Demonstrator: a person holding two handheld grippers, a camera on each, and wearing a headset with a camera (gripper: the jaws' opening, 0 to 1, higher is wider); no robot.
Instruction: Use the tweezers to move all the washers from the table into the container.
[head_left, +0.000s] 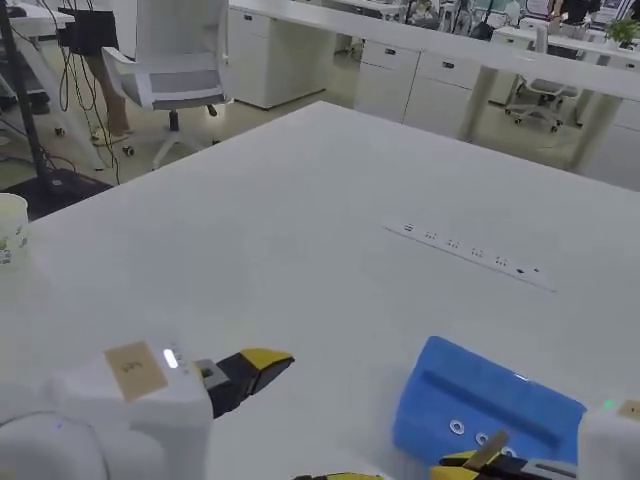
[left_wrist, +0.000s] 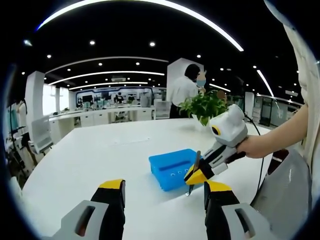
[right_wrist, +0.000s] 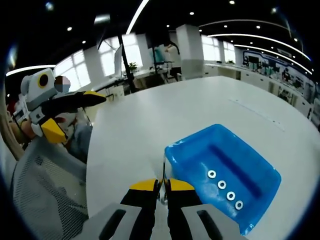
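A blue container (right_wrist: 240, 165) sits on the white table and holds several metal washers (right_wrist: 221, 184) in a row. My right gripper (right_wrist: 161, 186) is shut on thin tweezers (right_wrist: 163, 172), whose tips point down at the table beside the container's near corner. In the head view the right gripper (head_left: 470, 463) and the tweezers (head_left: 490, 450) are at the container's (head_left: 500, 395) near edge, with washers (head_left: 457, 428) inside. My left gripper (left_wrist: 165, 192) stands open and holds nothing, left of the container (left_wrist: 172, 167); one yellow fingertip (head_left: 262, 362) shows in the head view.
A recessed socket strip (head_left: 470, 255) runs across the table beyond the container. A paper cup (head_left: 10, 230) stands at the far left edge. An office chair (head_left: 170, 60) is past the table's far corner. A potted plant (left_wrist: 205, 105) and a standing person are beyond the table.
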